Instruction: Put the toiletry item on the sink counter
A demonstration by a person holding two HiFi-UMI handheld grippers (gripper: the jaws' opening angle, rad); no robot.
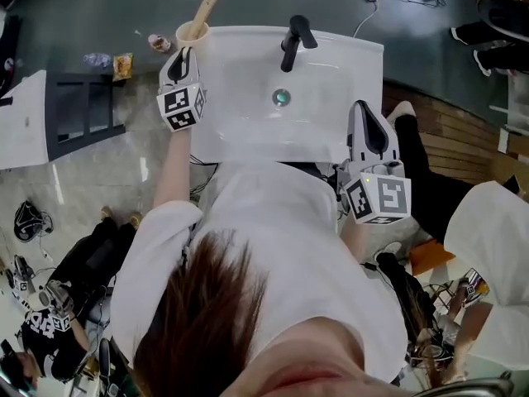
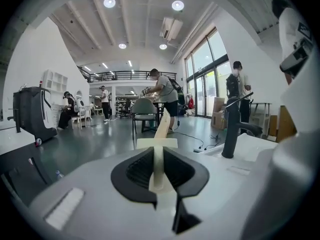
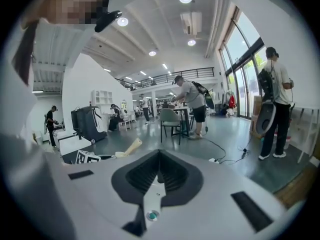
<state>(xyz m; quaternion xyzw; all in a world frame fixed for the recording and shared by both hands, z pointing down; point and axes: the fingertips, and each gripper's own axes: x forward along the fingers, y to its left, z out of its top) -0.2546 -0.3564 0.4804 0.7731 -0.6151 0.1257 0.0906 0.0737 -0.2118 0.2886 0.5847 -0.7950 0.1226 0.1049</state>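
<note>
A cream cup point(image 1: 192, 33) with a wooden-handled brush point(image 1: 207, 5) standing in it is at the far left corner of the white sink point(image 1: 248, 122). My left gripper point(image 1: 183, 53) is shut on the cup's near wall. In the left gripper view the cup wall point(image 2: 156, 143) stands pinched between the black pads of my left gripper point(image 2: 158, 171), and the brush handle point(image 2: 163, 126) slants up behind it. My right gripper point(image 1: 364, 111) hovers at the sink's right edge, its jaws together and empty, as the right gripper view point(image 3: 159, 156) also shows.
A black faucet point(image 1: 293, 40) and a drain point(image 1: 282, 98) sit in the middle of the sink. Left of the sink stand a black frame point(image 1: 83, 110) and small items on the floor point(image 1: 122, 64). Other people stand at the right point(image 1: 496, 23) and lower left point(image 1: 50, 321).
</note>
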